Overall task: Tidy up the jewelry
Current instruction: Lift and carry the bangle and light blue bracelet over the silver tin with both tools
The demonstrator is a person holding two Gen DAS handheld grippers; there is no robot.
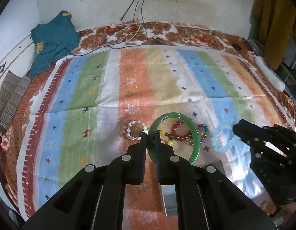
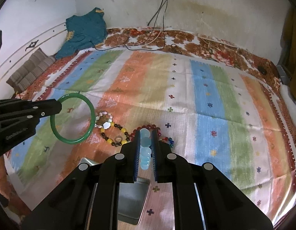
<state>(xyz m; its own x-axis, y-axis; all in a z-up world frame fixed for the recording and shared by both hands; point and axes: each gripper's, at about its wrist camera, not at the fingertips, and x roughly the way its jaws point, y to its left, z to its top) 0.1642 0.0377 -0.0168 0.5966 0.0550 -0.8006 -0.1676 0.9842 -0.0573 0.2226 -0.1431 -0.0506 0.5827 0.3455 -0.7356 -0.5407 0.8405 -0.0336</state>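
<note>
My left gripper (image 1: 150, 134) is shut on a green bangle (image 1: 194, 134) and holds it upright above the striped cloth; the bangle also shows in the right wrist view (image 2: 91, 111). My right gripper (image 2: 145, 132) is shut on a pale blue bead bracelet (image 2: 145, 151), which also shows in the left wrist view (image 1: 222, 140). On the cloth lie a pearl bracelet (image 2: 104, 119), a yellow-and-dark bead bracelet (image 2: 114, 134), a red bead bracelet (image 2: 148, 127) and a multicoloured bead bracelet (image 2: 168, 140).
A metal tin (image 2: 132, 201) lies on the cloth under my right gripper. A teal garment (image 1: 52, 40) and cables (image 1: 136, 9) sit at the far wall. A folded striped cloth (image 1: 7, 99) lies at the left.
</note>
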